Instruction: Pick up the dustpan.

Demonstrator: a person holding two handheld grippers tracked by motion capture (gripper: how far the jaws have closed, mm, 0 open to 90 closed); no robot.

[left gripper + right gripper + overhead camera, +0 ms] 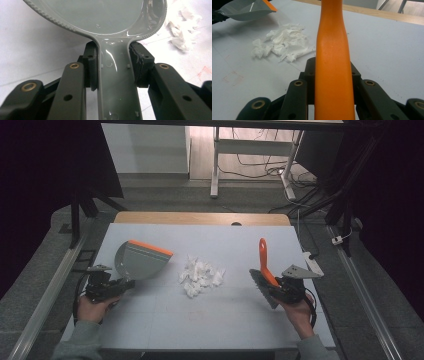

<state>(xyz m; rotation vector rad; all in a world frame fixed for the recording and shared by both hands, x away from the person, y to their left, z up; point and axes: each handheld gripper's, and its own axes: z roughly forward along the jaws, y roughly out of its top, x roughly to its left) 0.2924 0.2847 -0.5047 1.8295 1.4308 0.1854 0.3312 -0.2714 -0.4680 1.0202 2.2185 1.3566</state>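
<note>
A grey dustpan (141,260) with an orange lip is held above the white table's left side; my left gripper (116,285) is shut on its grey handle (115,75), both jaws pressed against it. A pile of torn white paper scraps (201,275) lies in the middle of the table, also seen as scraps (283,43) and scraps (183,27). My right gripper (281,288) is shut on a brush with an orange handle (263,257) pointing away from the person, its grey bristle head (262,287) toward the person. The orange handle (333,62) runs up between my right jaws.
The white table top (210,320) has a wooden strip (200,218) along its far edge. A faint red square mark (233,77) is drawn on the near middle. Metal rails run along both sides, and cables lie on the floor beyond (260,167).
</note>
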